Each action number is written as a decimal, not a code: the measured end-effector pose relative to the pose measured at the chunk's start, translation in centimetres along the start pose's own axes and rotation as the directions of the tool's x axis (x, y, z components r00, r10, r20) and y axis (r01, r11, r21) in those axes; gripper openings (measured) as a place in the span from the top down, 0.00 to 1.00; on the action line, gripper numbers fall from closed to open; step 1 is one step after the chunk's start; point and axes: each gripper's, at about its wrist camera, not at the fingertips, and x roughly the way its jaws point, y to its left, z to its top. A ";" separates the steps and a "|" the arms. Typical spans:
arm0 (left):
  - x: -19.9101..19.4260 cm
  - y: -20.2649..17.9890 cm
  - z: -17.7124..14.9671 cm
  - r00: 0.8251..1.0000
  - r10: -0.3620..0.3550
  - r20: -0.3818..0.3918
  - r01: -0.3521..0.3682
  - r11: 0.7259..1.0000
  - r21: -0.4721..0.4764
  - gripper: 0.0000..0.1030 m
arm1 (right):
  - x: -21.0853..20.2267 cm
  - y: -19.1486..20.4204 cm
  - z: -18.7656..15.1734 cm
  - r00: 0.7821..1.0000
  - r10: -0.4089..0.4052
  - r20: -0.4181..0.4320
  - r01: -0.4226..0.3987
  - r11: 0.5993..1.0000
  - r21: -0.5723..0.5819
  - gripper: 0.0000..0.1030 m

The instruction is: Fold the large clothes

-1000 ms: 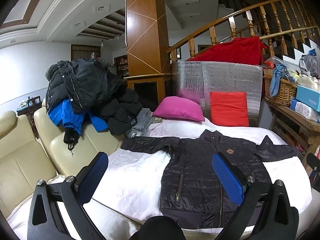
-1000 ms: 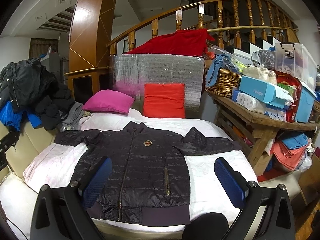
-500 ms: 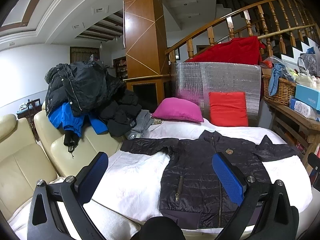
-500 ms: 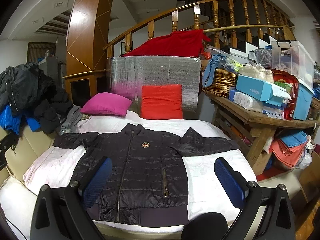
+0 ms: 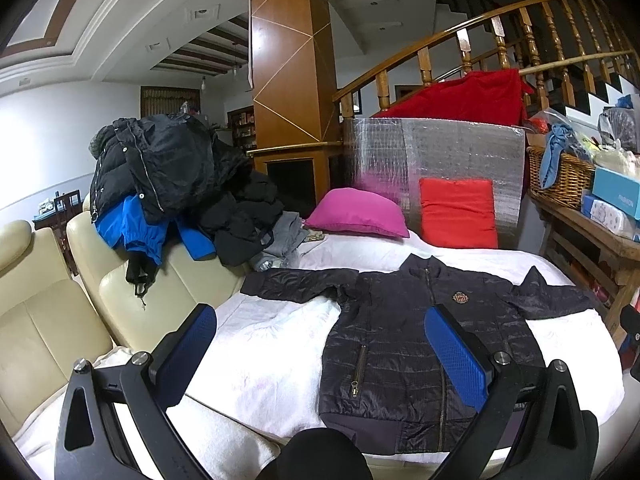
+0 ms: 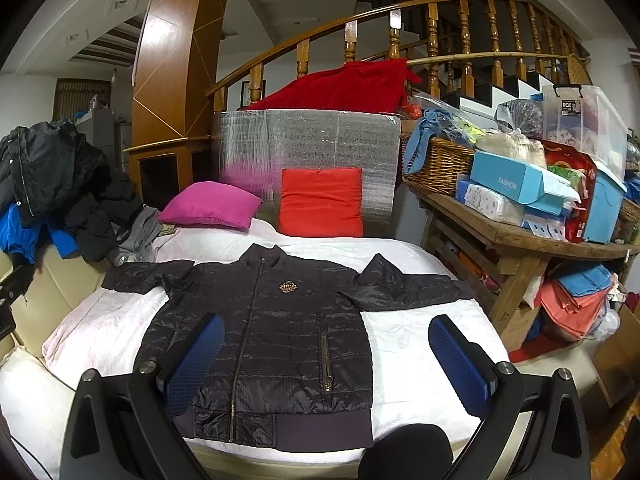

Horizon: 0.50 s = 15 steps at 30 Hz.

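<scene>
Since a second ago both views have edged slightly nearer the bed, and nothing on it has shifted. The white quilted bed cover (image 5: 272, 344) carries the black quilted zip-up jacket (image 6: 272, 328), laid flat, front up, sleeves spread left and right, hem at the near edge. Far behind it lie a magenta cushion (image 6: 210, 205) and a red cushion (image 6: 321, 202). The left gripper (image 5: 320, 354) and right gripper (image 6: 326, 360) both hover spread wide, holding nothing.
</scene>
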 end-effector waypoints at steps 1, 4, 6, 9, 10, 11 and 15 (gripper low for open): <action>0.1 0.1 0.0 1.000 0.000 -0.001 0.000 1.000 -0.001 0.00 | 0.0 0.0 0.0 1.000 0.002 0.001 -0.002 1.000 -0.001 0.00; 0.6 0.1 -0.2 1.000 0.004 -0.011 -0.004 1.000 -0.001 0.00 | -0.1 0.1 -0.1 1.000 -0.002 0.001 0.002 1.000 -0.002 0.00; 1.0 0.2 -0.4 1.000 -0.001 -0.019 0.001 1.000 -0.003 0.00 | 0.0 0.1 -0.1 1.000 -0.002 -0.002 0.002 1.000 -0.001 0.00; 1.4 0.2 -0.6 0.999 -0.004 -0.032 0.004 1.000 -0.001 0.00 | 0.0 0.1 -0.1 1.000 -0.001 -0.006 0.001 1.000 -0.001 0.00; 1.5 0.2 -0.6 0.999 -0.005 -0.034 0.005 1.000 -0.001 0.00 | -0.1 0.1 -0.2 1.000 0.000 -0.005 0.000 1.000 -0.001 0.00; 1.5 0.2 -0.6 0.999 -0.003 -0.033 0.003 1.000 -0.001 0.00 | -0.1 0.1 -0.1 1.000 -0.001 -0.004 0.001 1.000 -0.002 0.00; 1.1 0.3 -0.4 1.000 -0.001 -0.018 0.001 1.000 -0.002 0.00 | -0.3 0.1 -0.2 1.000 0.003 -0.001 -0.003 1.000 -0.003 0.00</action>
